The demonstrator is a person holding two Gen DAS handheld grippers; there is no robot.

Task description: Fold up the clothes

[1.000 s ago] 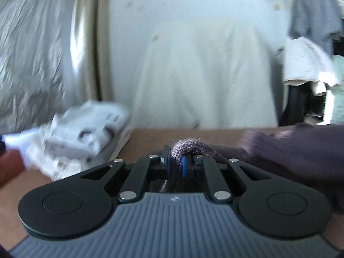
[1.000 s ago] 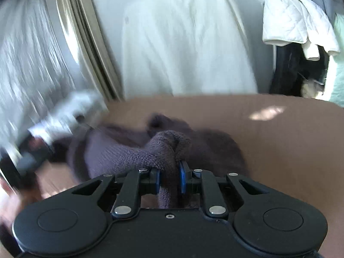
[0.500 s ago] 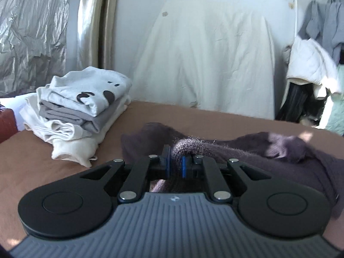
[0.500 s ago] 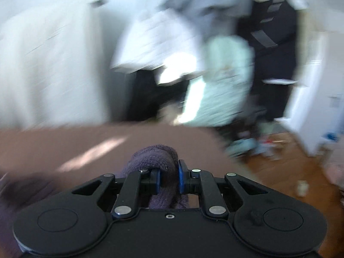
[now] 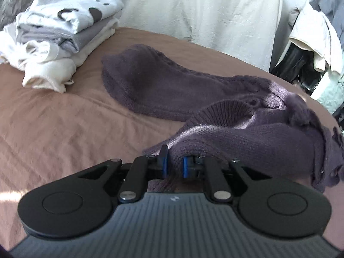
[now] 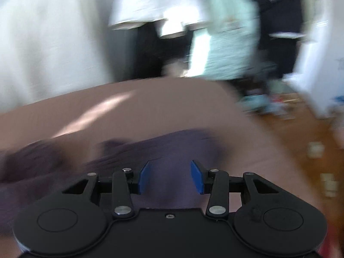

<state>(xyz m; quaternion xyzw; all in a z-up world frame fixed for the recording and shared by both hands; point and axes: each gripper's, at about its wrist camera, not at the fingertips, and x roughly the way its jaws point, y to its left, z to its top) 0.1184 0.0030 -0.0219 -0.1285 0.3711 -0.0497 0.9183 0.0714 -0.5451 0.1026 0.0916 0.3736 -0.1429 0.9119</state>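
Note:
A dark purple knit sweater [image 5: 163, 86] lies spread across the brown bed sheet [image 5: 53, 129], one sleeve reaching toward the far left. My left gripper [image 5: 174, 163] has a bunched fold of its near edge filling the narrow gap between the blue pads, and the jaws are opening. In the blurred right wrist view, my right gripper [image 6: 169, 172] has its jaws opening wide above the sweater [image 6: 172, 144]; the knit lies below the pads and nothing is pinched between them.
A stack of folded white and grey clothes [image 5: 60, 25] sits at the bed's far left. A white-draped shape [image 5: 204, 6] stands behind the bed. Hanging garments [image 5: 311, 28] crowd the right. The bed's right edge drops to a wooden floor [image 6: 301, 139].
The right gripper swung to the bed's right end and let go of the purple knit, its pads now wide apart. The left gripper sank toward the bed, and its pads parted slightly.

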